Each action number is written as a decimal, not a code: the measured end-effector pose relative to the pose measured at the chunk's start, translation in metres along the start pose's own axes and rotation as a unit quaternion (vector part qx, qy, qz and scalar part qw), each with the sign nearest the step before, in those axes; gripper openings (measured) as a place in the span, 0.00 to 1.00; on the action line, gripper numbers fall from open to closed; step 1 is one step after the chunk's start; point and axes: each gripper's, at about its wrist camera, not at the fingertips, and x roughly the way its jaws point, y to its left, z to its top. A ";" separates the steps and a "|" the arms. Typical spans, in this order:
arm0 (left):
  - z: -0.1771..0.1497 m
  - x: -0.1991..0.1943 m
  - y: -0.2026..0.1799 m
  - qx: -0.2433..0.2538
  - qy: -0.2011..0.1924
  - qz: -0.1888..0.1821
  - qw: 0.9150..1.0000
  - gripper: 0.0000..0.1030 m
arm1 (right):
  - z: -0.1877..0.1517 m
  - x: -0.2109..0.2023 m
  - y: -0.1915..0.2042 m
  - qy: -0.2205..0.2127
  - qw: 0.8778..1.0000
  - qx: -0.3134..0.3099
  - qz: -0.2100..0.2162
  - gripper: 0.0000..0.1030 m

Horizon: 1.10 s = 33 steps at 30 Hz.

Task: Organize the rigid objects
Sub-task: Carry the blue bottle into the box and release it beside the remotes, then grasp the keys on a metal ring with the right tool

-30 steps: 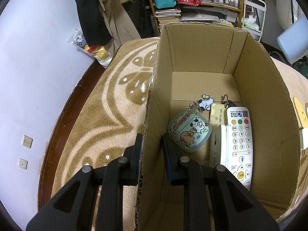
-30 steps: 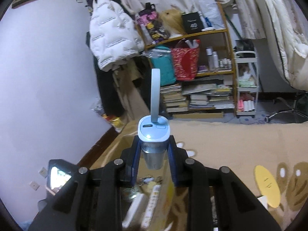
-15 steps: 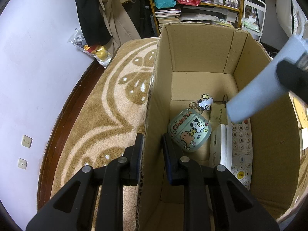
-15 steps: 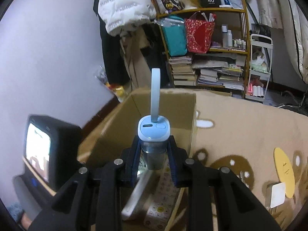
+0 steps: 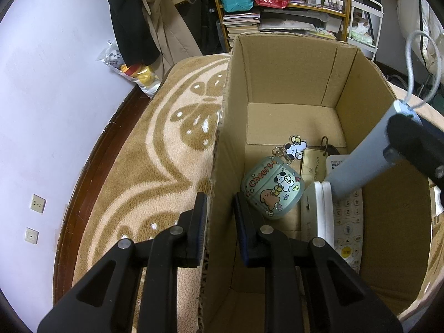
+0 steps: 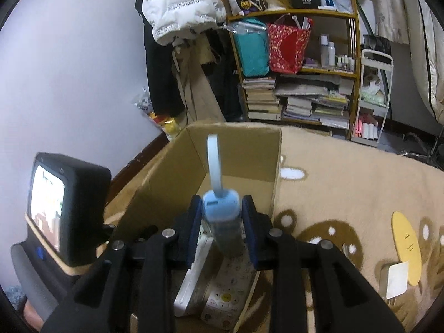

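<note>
My left gripper (image 5: 220,213) is shut on the left wall of an open cardboard box (image 5: 291,66). In the box lie a green cartoon earbud case (image 5: 270,187), a gold card with keyring (image 5: 313,162), a white remote (image 5: 347,222) and a white flat device (image 5: 323,211). My right gripper (image 6: 222,227) has its jaws apart around a light blue power bank with a loop strap (image 6: 220,208); small gaps show at both pads. The power bank slants into the box, its lower end on the remote (image 5: 360,161).
The box stands on a tan patterned rug (image 5: 166,144). A yellow oval item (image 6: 405,244) and a white square item (image 6: 395,280) lie on the rug to the right. A bookshelf (image 6: 294,83), hanging coats and a white cart stand behind. The left gripper's camera body (image 6: 63,208) is at the left.
My right gripper lowered the blue power bank into the box onto the remote, and its jaws have opened around it. My left gripper has not moved.
</note>
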 end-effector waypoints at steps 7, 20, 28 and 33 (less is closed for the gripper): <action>0.000 0.000 0.000 0.001 0.000 0.000 1.000 0.20 | 0.005 -0.023 -0.012 -0.029 0.999 0.016 -0.018 0.75; 0.000 0.000 0.000 0.001 0.000 0.001 1.000 0.20 | 0.004 -0.046 -0.049 -0.044 0.997 0.066 -0.026 0.99; -0.001 -0.001 -0.001 0.002 0.001 -0.001 1.000 0.20 | -0.002 -0.044 -0.067 -0.026 0.995 0.075 -0.059 1.00; -0.002 -0.001 -0.001 0.002 0.000 -0.002 1.000 0.20 | -0.014 -0.034 -0.084 0.008 0.993 0.080 -0.085 1.00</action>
